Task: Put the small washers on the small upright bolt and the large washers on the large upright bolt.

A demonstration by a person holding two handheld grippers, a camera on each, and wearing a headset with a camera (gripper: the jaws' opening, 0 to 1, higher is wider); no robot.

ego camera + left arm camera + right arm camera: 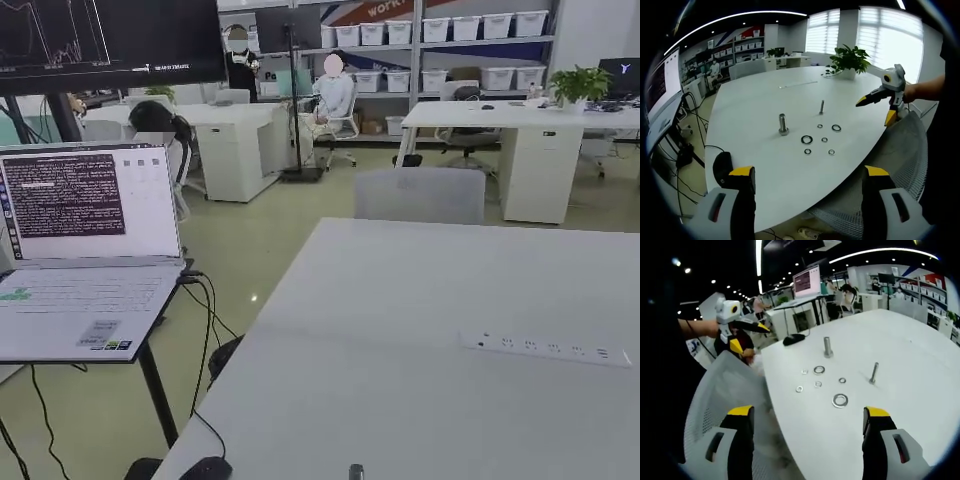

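**On the white surface: washers loose beside two upright bolts**

Near the rounded end of the surface, the large bolt and the small bolt stand upright, well apart from each other. Two large washers and four small washers lie flat and scattered on the bare top, between the bolts and that rounded edge. None touches another or either bolt.

The left tongs are spread wide open and hold nothing. They hang just off the edge above a grey mesh chair. The right tongs are also open and empty, held out past the same rounded end on the chair's other side.

Farther along the surface, a white power strip lies near its long edge. A laptop sits open on a stand just beside the surface.
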